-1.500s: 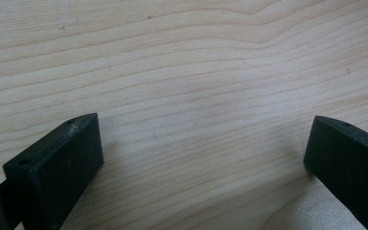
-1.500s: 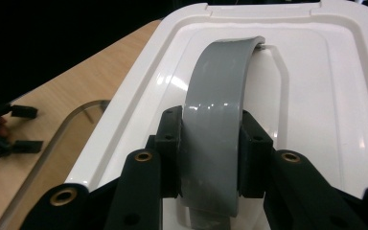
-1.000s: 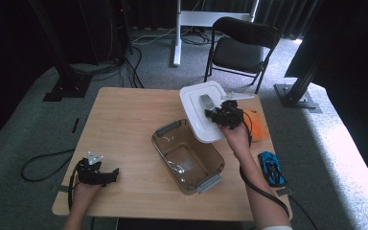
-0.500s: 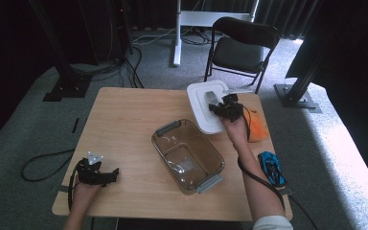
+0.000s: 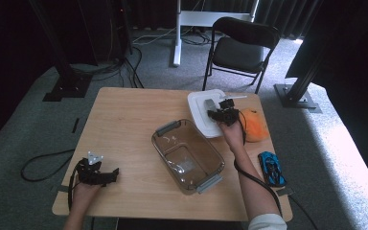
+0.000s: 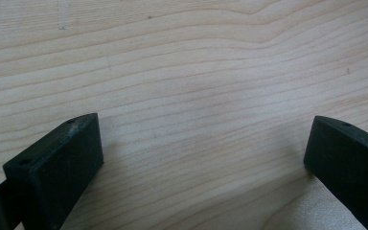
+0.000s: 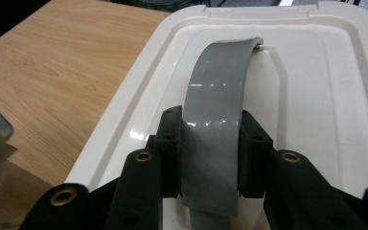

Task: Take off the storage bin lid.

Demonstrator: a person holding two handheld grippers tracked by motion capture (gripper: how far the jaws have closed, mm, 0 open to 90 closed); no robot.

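A white lid with a grey arched handle lies on the table's far right, just past the clear glass container. My right gripper is shut on that grey handle; both pads clamp the handle's sides in the right gripper view, over the white lid. The lid sits low, at or just above the tabletop. My left gripper rests at the near left corner, jaws open wide over bare wood, left gripper holding nothing.
An orange cloth-like object lies right of the lid, and a blue toy car near the right edge. The wooden table has bare wood at left and centre. A black chair stands behind the table.
My right gripper carried the white lid away from over the glass container, back and rightward, and lowered it toward the table. The left gripper stayed put.
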